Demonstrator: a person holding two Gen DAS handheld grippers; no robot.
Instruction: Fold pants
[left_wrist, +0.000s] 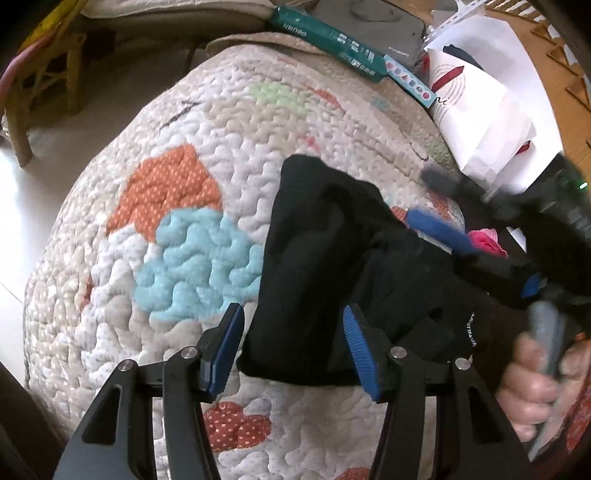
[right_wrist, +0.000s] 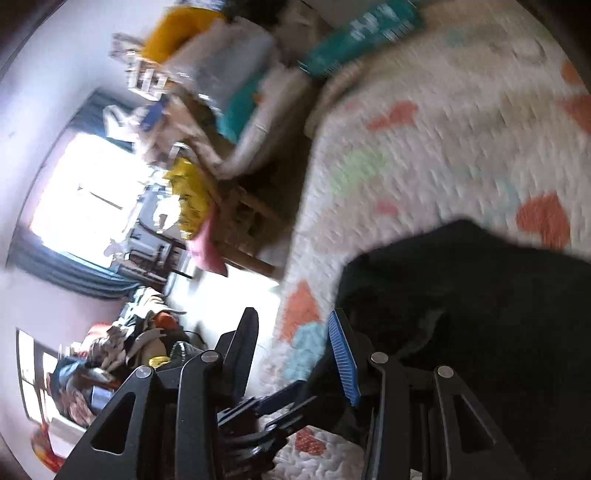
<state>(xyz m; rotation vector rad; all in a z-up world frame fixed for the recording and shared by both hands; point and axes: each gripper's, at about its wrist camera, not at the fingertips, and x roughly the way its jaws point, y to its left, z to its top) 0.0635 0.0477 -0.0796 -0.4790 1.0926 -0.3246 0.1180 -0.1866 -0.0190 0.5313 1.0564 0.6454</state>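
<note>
Black pants (left_wrist: 332, 258), folded into a compact bundle, lie on the quilt (left_wrist: 147, 240), just right of its blue patch (left_wrist: 199, 262). Left gripper (left_wrist: 293, 347) stands part-open astride the bundle's near edge, pads clear of the cloth. Right gripper (right_wrist: 295, 350), blurred in the right wrist view, is likewise part-open and empty, left of the pants. To finish well, judge the fold's evenness and press the top layer flat before withdrawing.
</note>
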